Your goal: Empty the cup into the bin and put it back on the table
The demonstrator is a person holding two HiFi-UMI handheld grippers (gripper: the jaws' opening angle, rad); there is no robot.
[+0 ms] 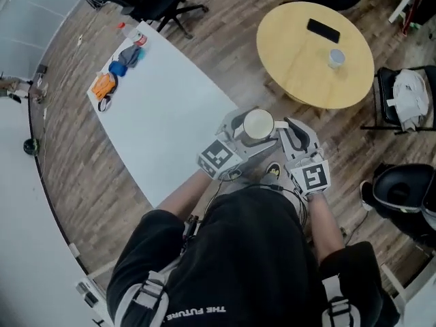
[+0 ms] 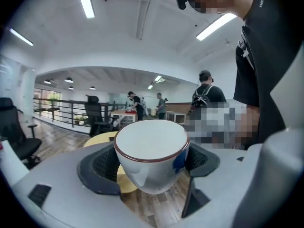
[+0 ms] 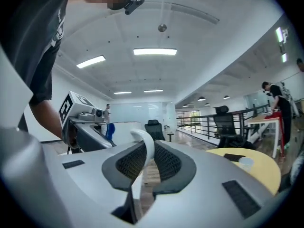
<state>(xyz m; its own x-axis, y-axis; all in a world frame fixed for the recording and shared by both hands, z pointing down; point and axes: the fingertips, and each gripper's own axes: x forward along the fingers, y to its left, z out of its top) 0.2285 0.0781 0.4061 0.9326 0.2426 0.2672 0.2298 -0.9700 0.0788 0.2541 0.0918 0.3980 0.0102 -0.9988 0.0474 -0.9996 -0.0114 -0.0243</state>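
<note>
Your own torso, in black, fills the bottom of the head view. Just beyond it both grippers meet on the cup, which is held in the air beside the corner of the white counter. The left gripper has its fingers closed on the cup's bowl, one pad on each side. The right gripper pinches the cup's handle between its fingers. The mouth faces up and I see nothing inside it, though a little could be hidden. Move your two hands as one, so the handle is not twisted against the bowl. Hold the rim level until you are over the bin; the dark round container at your right may be it. Tip by rolling both wrists together.
</note>
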